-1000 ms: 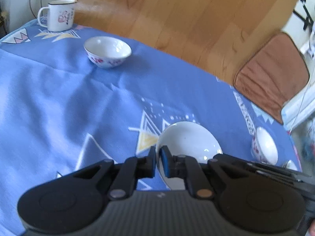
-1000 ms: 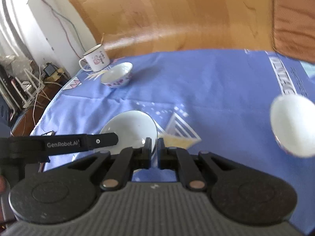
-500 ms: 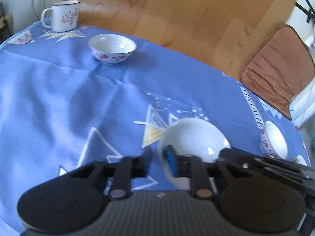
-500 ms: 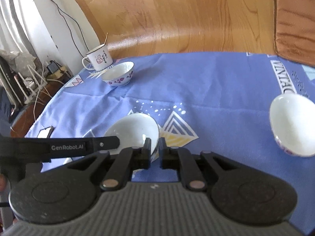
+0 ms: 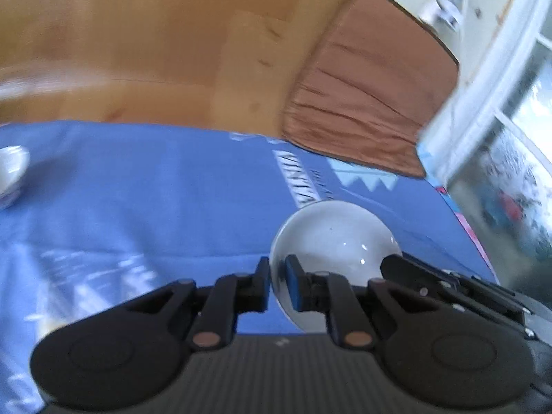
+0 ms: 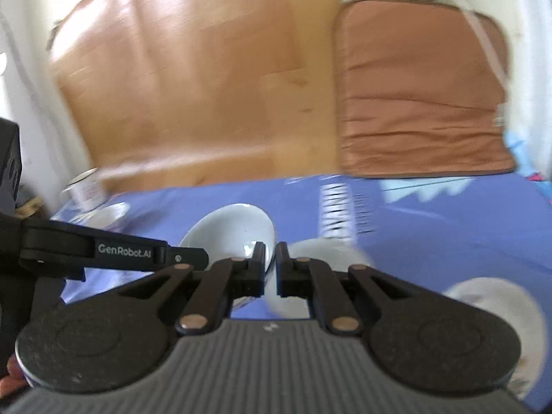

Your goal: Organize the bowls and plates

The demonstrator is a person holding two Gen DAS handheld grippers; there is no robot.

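A plain white shallow dish (image 5: 334, 241) is held by both grippers at once. My left gripper (image 5: 277, 276) is shut on its left rim. My right gripper (image 6: 272, 258) is shut on the right rim of the same dish (image 6: 234, 231). In the left wrist view the right gripper's finger (image 5: 448, 286) comes in from the right. The left gripper's arm (image 6: 114, 250) crosses the left of the right wrist view. A flowered bowl (image 5: 10, 172) sits at the far left of the blue tablecloth (image 5: 155, 189). Another white bowl (image 6: 493, 296) lies blurred at the lower right.
An enamel mug (image 6: 82, 186) and the flowered bowl (image 6: 107, 214) stand at the cloth's far left corner. A blurred white shape (image 6: 324, 252) lies just right of my right fingers. A brown cushion (image 5: 372, 96) and wooden floor (image 5: 138, 51) lie beyond the table edge.
Both grippers have swung right across the cloth with the dish held between them. The mug and flowered bowl have slid to the left edge of view; the brown cushion is now ahead.
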